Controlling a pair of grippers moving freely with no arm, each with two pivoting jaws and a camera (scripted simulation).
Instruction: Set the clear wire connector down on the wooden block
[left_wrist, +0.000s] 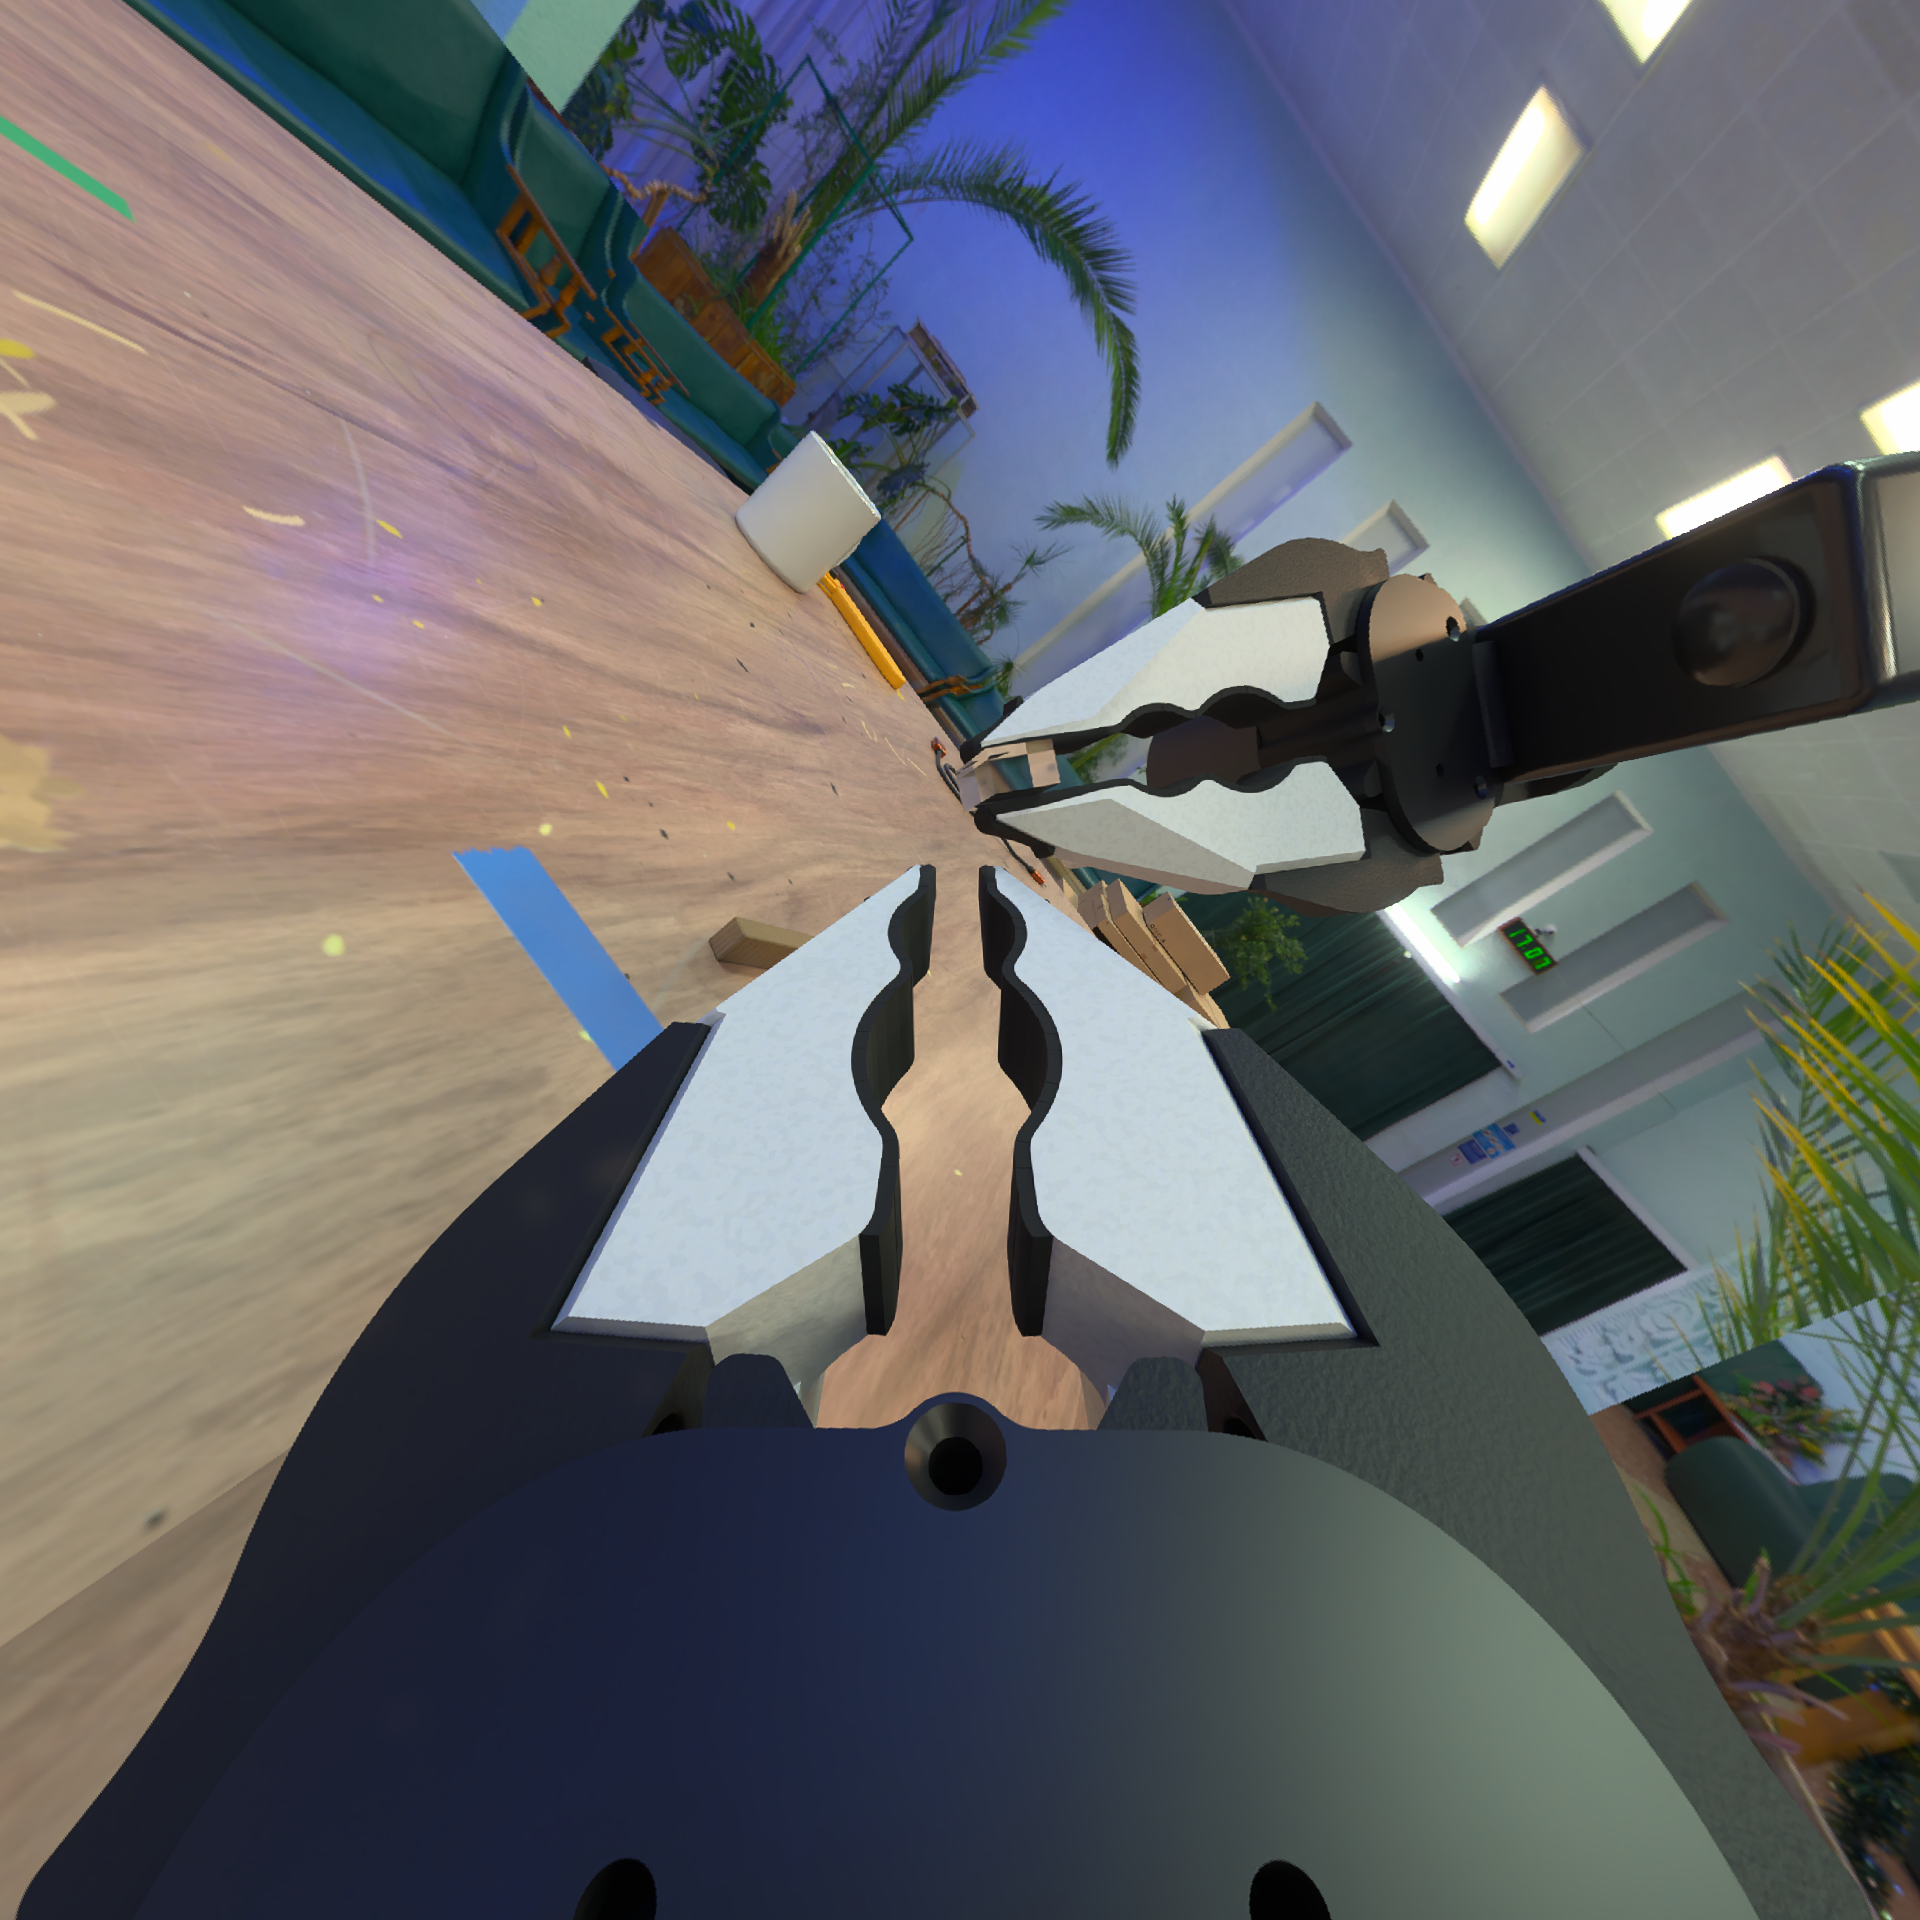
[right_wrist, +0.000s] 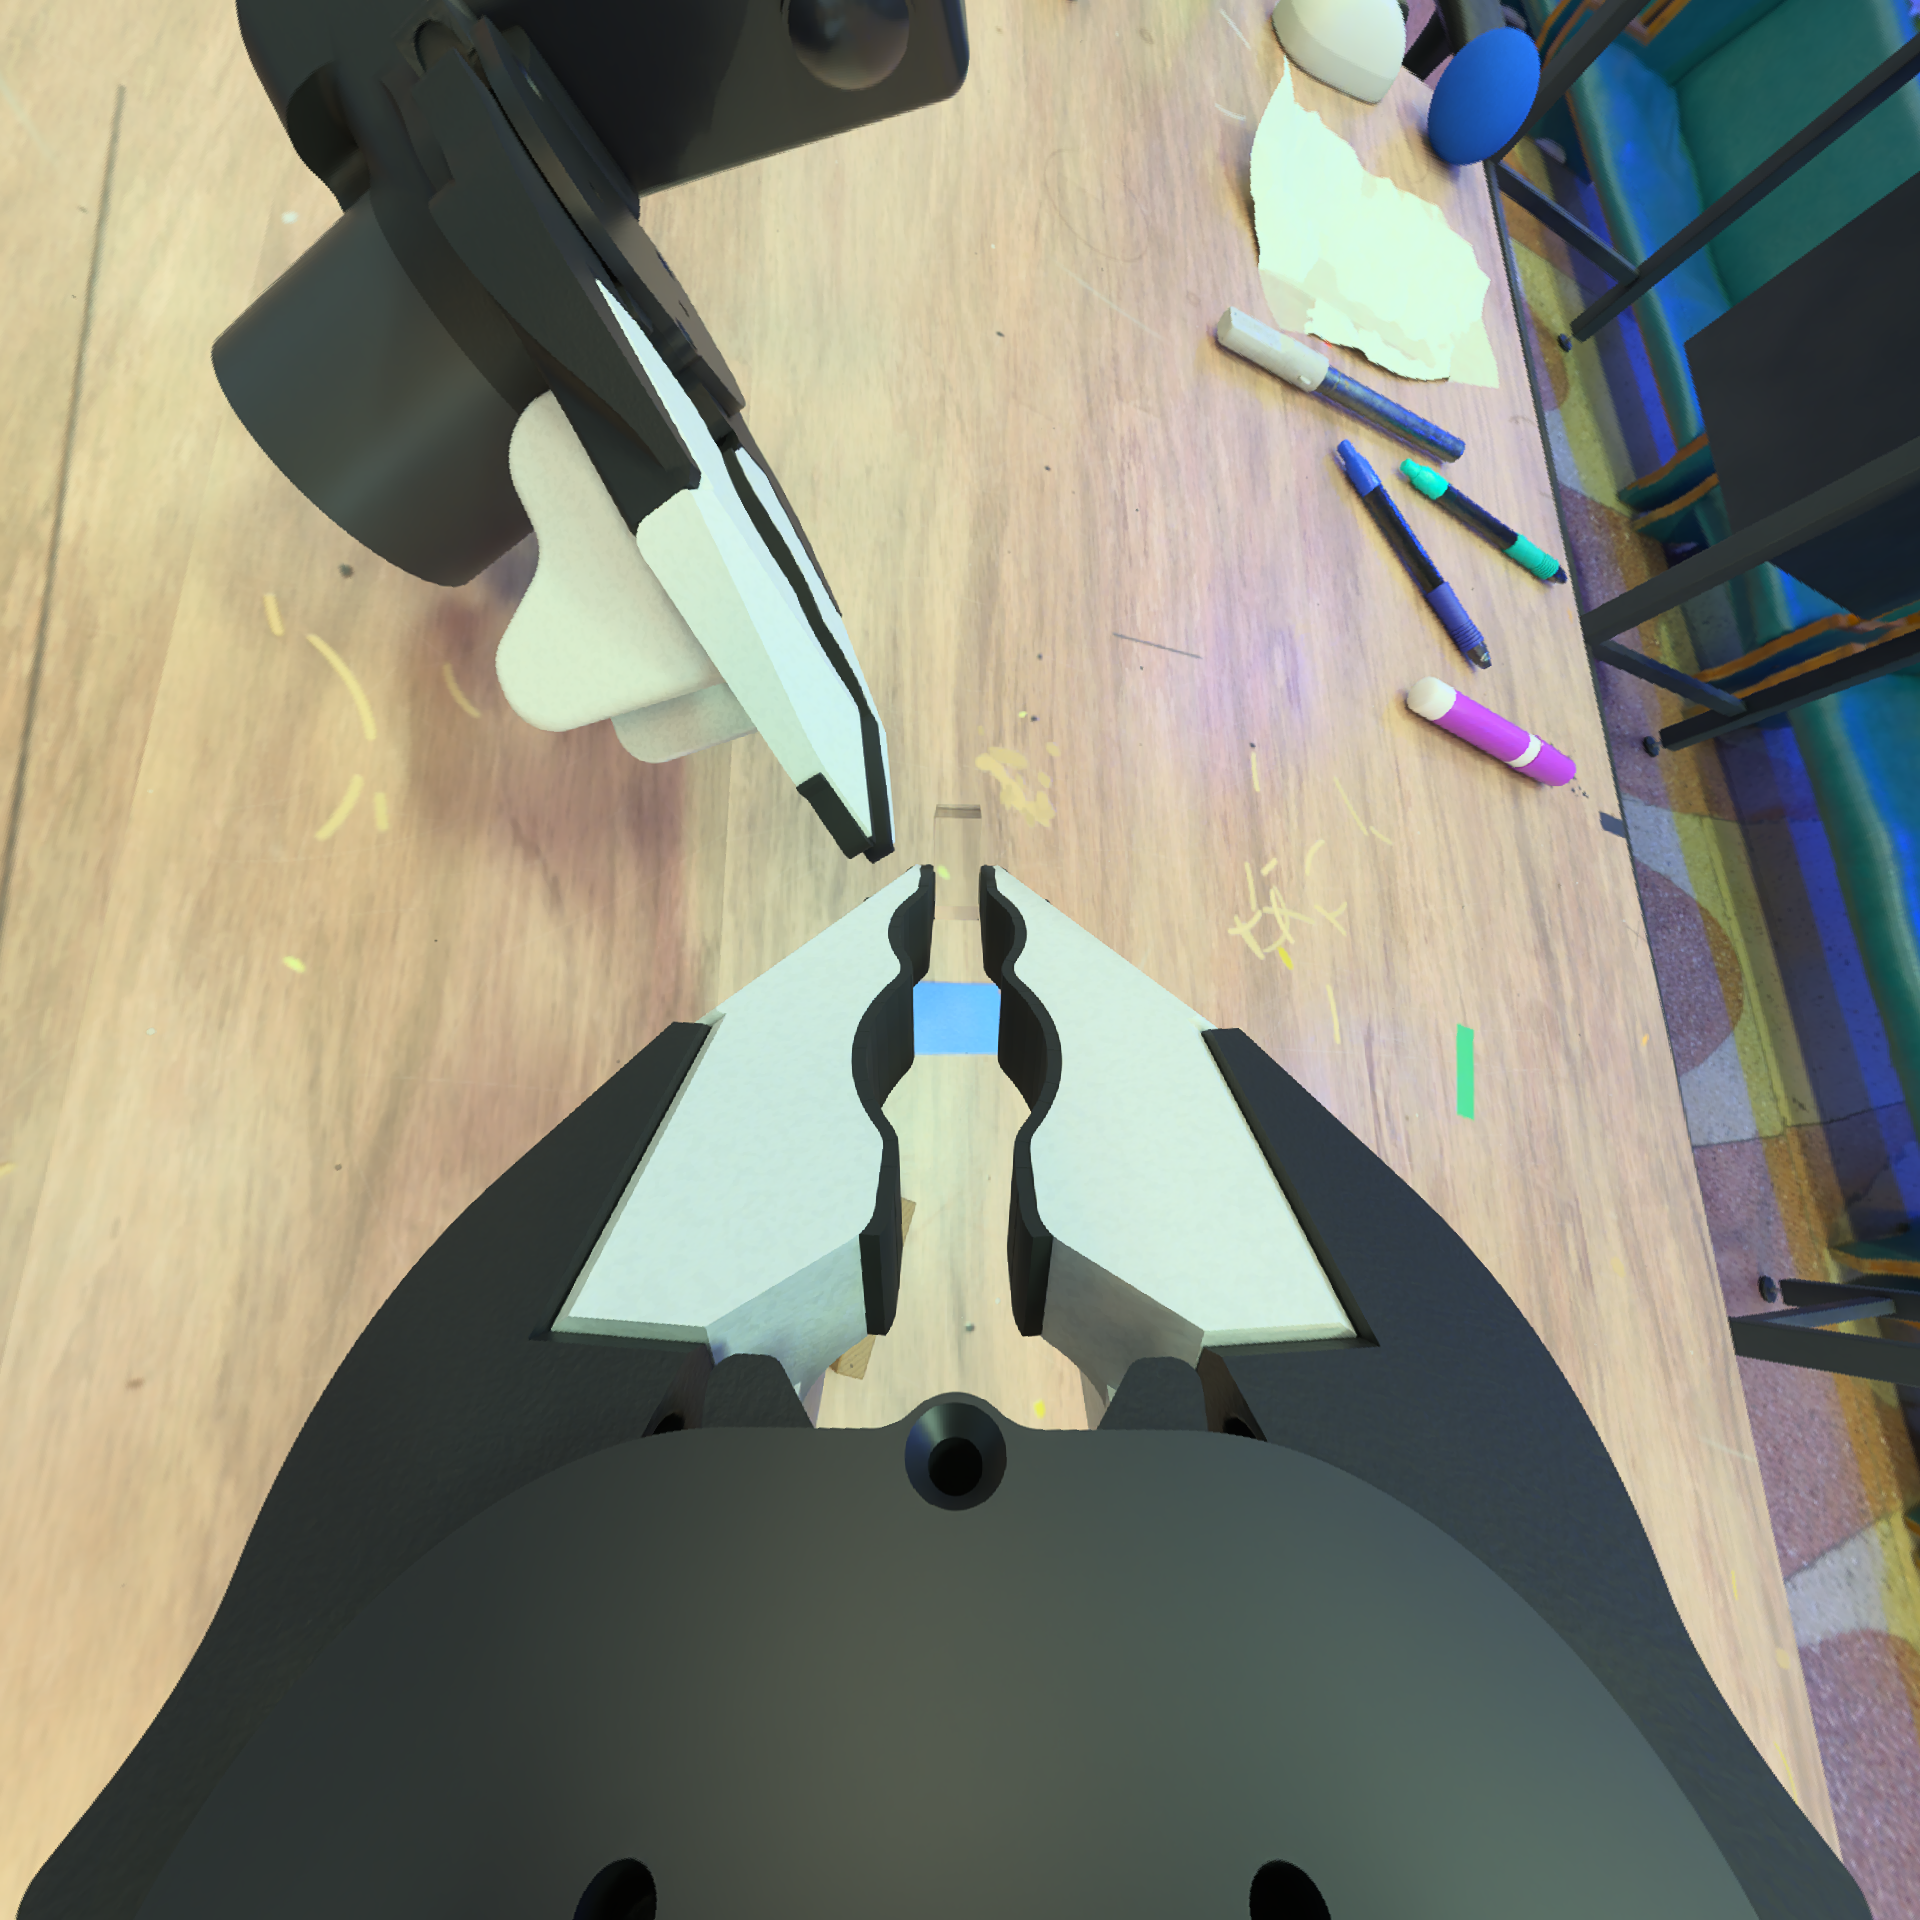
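Observation:
The clear wire connector (right_wrist: 956, 821) sits between the fingertips of my right gripper (right_wrist: 956, 883), which is shut on it just above the table. The left wrist view shows that gripper (left_wrist: 977, 787) with the connector (left_wrist: 1013, 767) at its tips. The small wooden block (left_wrist: 748, 940) lies on the table beside a blue tape strip (left_wrist: 561, 956), left of my left gripper (left_wrist: 956, 883). The left gripper is shut and empty. In the right wrist view it (right_wrist: 862, 836) hovers close to the right gripper's tips. The block is mostly hidden behind my right fingers there.
A white cup (left_wrist: 810, 509) and a yellow item (left_wrist: 862, 623) stand near the far table edge. Pens (right_wrist: 1413, 551), a purple marker (right_wrist: 1491, 738), crumpled paper (right_wrist: 1361, 260) and a blue ball (right_wrist: 1481, 94) lie along the right table edge (right_wrist: 1558, 582).

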